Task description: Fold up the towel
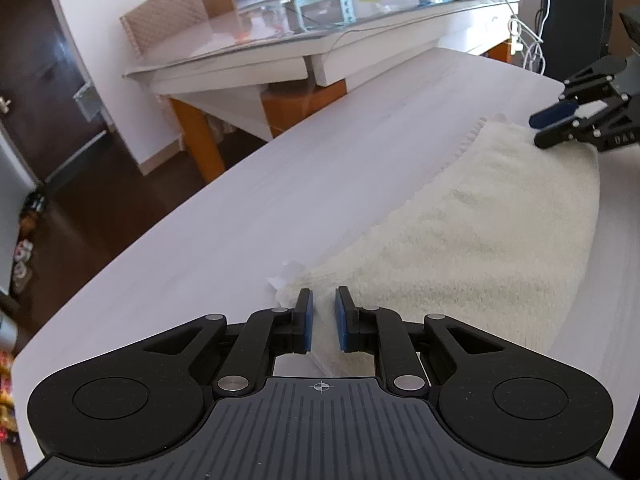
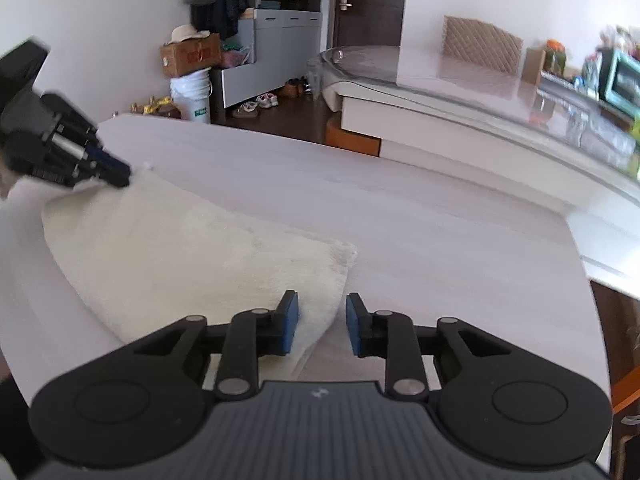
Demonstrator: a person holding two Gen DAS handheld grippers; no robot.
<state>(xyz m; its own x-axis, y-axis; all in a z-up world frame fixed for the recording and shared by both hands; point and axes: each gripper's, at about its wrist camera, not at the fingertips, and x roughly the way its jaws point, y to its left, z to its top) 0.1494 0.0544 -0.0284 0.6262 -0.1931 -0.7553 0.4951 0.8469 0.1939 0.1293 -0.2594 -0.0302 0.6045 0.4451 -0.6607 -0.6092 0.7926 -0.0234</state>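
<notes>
A cream towel (image 1: 472,236) lies flat on the white table (image 1: 240,208), folded into a long strip. My left gripper (image 1: 324,314) hovers over one end corner of the towel, jaws slightly apart with towel edge between them but not pinched. My right gripper (image 2: 322,318) is open over the opposite end corner of the towel (image 2: 192,252), one finger over cloth and one over bare table. Each gripper shows in the other's view: the right one (image 1: 560,124) and the left one (image 2: 108,170).
A second glass-topped table (image 1: 320,32) with boxes and a small oven stands behind. Cables hang at the far right (image 1: 528,40). A cabinet, bucket (image 2: 191,96) and shoes stand by the door. Bare table surface (image 2: 420,220) lies beyond the towel.
</notes>
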